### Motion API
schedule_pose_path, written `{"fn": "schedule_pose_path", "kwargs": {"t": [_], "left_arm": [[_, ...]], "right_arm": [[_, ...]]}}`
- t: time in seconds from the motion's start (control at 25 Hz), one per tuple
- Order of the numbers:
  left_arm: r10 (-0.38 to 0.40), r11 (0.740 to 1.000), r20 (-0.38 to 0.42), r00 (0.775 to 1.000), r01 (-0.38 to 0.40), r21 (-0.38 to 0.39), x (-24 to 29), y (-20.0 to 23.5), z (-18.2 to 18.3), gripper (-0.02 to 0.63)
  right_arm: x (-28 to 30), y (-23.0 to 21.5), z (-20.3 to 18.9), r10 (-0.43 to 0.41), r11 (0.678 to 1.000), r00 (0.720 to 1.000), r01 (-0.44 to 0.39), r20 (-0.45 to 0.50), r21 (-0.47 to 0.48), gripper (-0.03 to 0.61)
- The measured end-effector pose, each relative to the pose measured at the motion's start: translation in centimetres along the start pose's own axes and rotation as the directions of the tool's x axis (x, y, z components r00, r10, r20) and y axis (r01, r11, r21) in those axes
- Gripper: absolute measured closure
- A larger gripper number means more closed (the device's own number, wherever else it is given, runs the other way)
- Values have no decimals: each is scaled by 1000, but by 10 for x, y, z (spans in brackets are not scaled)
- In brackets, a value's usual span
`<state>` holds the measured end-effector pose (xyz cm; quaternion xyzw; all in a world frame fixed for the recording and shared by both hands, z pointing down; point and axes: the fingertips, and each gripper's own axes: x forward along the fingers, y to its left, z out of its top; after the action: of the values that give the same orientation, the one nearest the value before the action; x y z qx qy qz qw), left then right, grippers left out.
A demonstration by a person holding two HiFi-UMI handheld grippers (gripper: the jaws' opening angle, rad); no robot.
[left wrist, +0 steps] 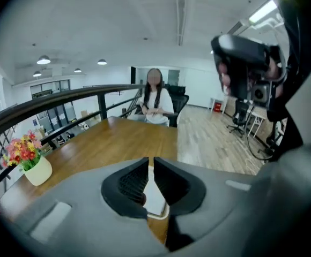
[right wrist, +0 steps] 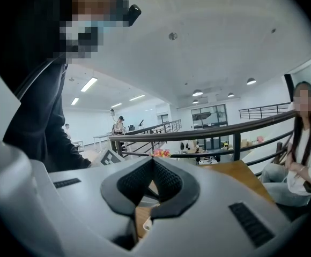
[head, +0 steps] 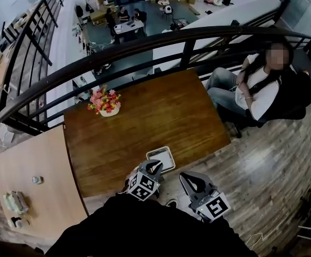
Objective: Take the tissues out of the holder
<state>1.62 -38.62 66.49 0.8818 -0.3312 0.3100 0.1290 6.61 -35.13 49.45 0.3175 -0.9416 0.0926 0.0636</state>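
Observation:
The tissue holder (head: 161,157) is a flat white rectangular box lying near the front edge of the brown wooden table (head: 145,122). My left gripper (head: 154,166) is at the holder's near edge with its jaws shut and nothing held. In the left gripper view, the closed tips (left wrist: 151,164) meet above the white holder (left wrist: 156,198), which shows through the gap below them. My right gripper (head: 187,176) hangs off the table's front right corner, beside the holder. Its jaws (right wrist: 153,162) also meet at the tips, empty. A sliver of the white holder (right wrist: 146,225) shows below them.
A pot of pink and red flowers (head: 106,101) stands at the table's far left. A person (head: 254,84) sits in a chair just beyond the table's right corner. A black railing (head: 145,44) runs behind the table. A lighter table (head: 32,181) with small items adjoins on the left.

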Motion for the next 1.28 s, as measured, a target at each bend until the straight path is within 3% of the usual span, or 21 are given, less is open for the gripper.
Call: {"fn": "schedule_pose_path", "kwargs": {"t": [0.12, 0.16, 0.2, 0.28, 0.4, 0.52, 0.8, 0.88, 1.12, 1.28], "left_arm": [[-43, 999, -116, 992, 47, 27, 25, 7, -28, 615], [-65, 997, -149, 987, 70, 33, 32, 8, -36, 590], [-86, 995, -176, 981, 94, 37, 39, 8, -42, 525], [-114, 990, -214, 970, 128, 55, 51, 8, -49, 514], [-133, 979, -279, 951, 169, 112, 67, 8, -59, 429], [-161, 968, -363, 918, 220, 125, 76, 3, -74, 355], [-166, 963, -421, 892, 238, 124, 90, 2, -81, 348], [-170, 965, -434, 885, 239, 109, 94, 3, -83, 283], [-171, 957, -492, 854, 262, 122, 102, 0, -93, 282], [-167, 952, -502, 848, 271, 142, 107, -1, -95, 282]], "right_arm": [[11, -6, -2, -19, 1000, 1000, 19, -15, 14, 577], [13, -8, -3, -28, 999, 999, 28, -18, 19, 577], [15, -10, -3, -38, 999, 999, 38, -18, 23, 577], [15, -15, -5, -63, 997, 998, 64, -21, 32, 577], [13, -21, -6, -98, 994, 995, 99, -24, 56, 577], [8, -26, -10, -129, 989, 991, 131, -23, 71, 577], [0, -40, -7, -159, 984, 987, 162, -35, 75, 577], [0, -43, -7, -167, 983, 985, 169, -36, 73, 577], [-1, -50, -13, -167, 982, 984, 172, -64, 76, 577], [1, -52, -11, -165, 983, 984, 170, -73, 71, 577]]}}
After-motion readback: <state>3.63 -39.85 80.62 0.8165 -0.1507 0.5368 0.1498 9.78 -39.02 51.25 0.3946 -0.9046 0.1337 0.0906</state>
